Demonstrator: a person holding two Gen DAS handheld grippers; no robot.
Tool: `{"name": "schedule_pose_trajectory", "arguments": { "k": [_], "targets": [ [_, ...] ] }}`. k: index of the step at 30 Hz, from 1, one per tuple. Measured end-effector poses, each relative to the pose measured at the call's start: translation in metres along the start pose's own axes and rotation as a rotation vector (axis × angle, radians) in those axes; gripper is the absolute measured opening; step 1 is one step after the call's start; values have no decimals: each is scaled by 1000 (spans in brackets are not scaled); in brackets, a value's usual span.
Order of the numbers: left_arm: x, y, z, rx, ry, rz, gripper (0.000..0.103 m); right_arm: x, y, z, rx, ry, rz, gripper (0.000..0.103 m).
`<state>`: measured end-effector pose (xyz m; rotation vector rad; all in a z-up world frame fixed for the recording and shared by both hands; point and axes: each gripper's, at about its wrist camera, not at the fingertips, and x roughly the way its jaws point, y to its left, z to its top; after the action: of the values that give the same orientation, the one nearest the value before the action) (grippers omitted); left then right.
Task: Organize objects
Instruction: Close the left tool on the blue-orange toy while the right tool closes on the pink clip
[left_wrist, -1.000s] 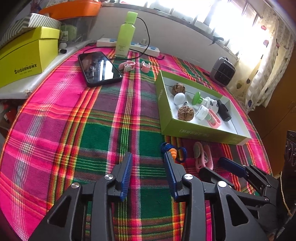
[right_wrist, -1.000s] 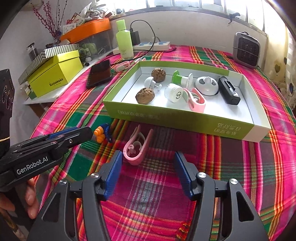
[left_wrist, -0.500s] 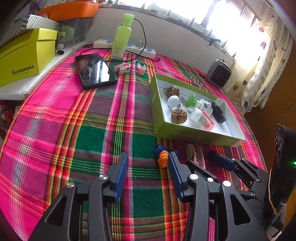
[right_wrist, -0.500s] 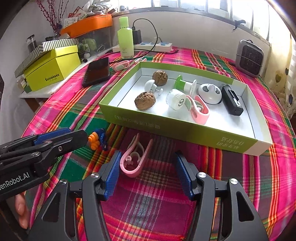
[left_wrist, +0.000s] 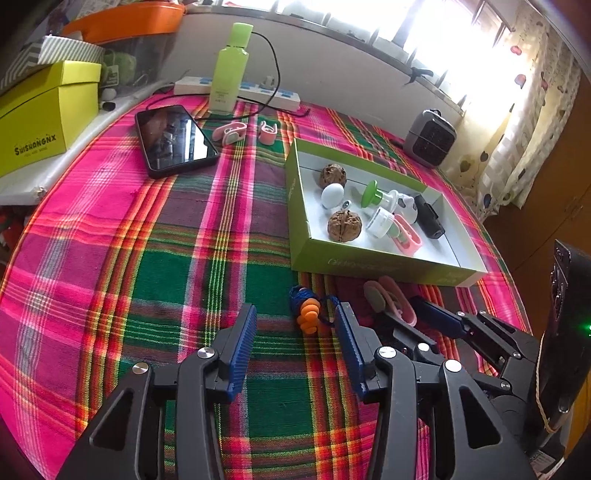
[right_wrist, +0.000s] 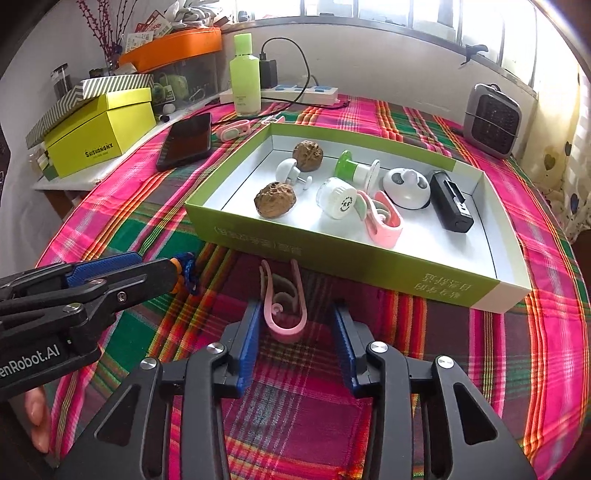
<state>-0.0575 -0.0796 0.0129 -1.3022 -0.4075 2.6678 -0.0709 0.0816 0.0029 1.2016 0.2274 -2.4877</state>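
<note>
A pink clip (right_wrist: 284, 310) lies on the plaid cloth just in front of the green box (right_wrist: 332, 258). My right gripper (right_wrist: 296, 310) has its jaws around the clip and they are closing. The left pad is at the clip's side and the right pad stands clear of it. Orange earplugs on a blue cord (left_wrist: 308, 317) lie between the tips of my left gripper (left_wrist: 295, 306), nearer its right finger, and no pad presses them. The box holds two walnuts (right_wrist: 275, 199), a white jar, another pink clip (right_wrist: 384, 225), a black device and other small items.
At the back lie a black phone (left_wrist: 173, 138), a green bottle (left_wrist: 229, 70), a power strip with cable and two pink clips (left_wrist: 231, 131). A yellow box (right_wrist: 99, 136) stands at the left and a small grey heater (right_wrist: 493, 120) at the back right.
The right jaws have narrowed and the pink clip now lies between them instead of off to their left. The left jaws have widened a little around the earplugs.
</note>
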Motion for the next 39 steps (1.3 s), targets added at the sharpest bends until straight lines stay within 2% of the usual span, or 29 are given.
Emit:
{"name": "schedule_pose_trajectory", "arguments": {
  "k": [5,12,26,33,39],
  "targets": [
    [3,-5,1,15,7,3,43,-1,-5,-1,-1,-2,0,24],
    [11,-10,-1,37,30,26,43,-5,-12,-6,-5,-2,3,23],
    [18,-22,1,86,18,90,42,-15,-32,-15,35,-5,9,23],
    [21,-28,2,110,14,118,26,-17,-41,-18,51,-5,13,23],
    [23,-30,3,114,13,125,20,-18,-44,-20,58,-6,19,23]
  ]
}}
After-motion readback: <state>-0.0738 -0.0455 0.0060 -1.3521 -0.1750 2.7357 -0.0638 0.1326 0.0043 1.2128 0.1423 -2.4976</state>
